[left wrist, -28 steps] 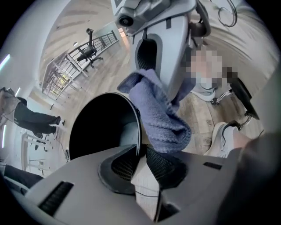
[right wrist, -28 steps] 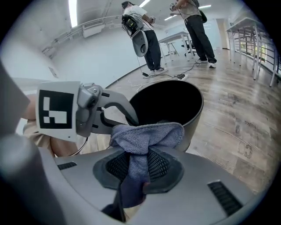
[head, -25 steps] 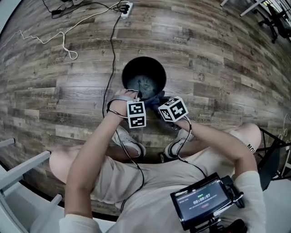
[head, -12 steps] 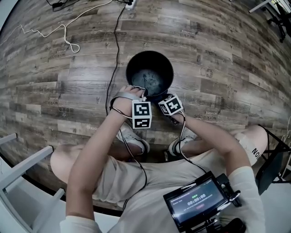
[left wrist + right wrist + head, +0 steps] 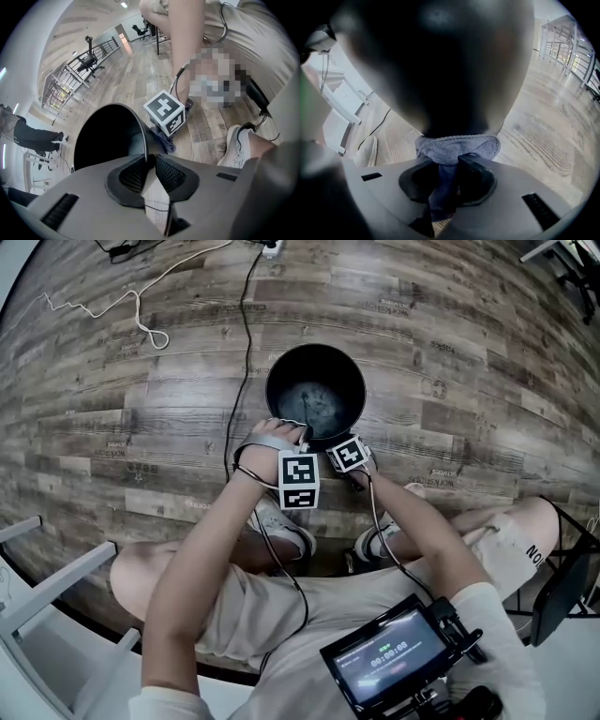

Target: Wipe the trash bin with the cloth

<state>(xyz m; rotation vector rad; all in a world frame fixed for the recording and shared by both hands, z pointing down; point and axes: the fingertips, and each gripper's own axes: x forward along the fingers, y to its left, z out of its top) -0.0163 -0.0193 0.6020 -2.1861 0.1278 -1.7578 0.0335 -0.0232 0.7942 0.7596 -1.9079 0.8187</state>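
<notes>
A black round trash bin stands on the wood floor in front of the person's feet. My left gripper is at its near rim. In the left gripper view the thin rim of the bin runs between the two pads, and the left gripper is shut on it. My right gripper is low against the bin's near outer wall. It is shut on a grey-blue cloth, bunched against the dark wall of the bin. The cloth also shows under the right gripper's marker cube.
Cables trail over the floor behind and left of the bin, one running to my left gripper. The person's shoes sit just behind the grippers. A white frame is at lower left, a dark chair at right.
The right gripper with the cloth has drawn in closer to the bin's wall and slightly left. The left gripper has stayed at the rim.
</notes>
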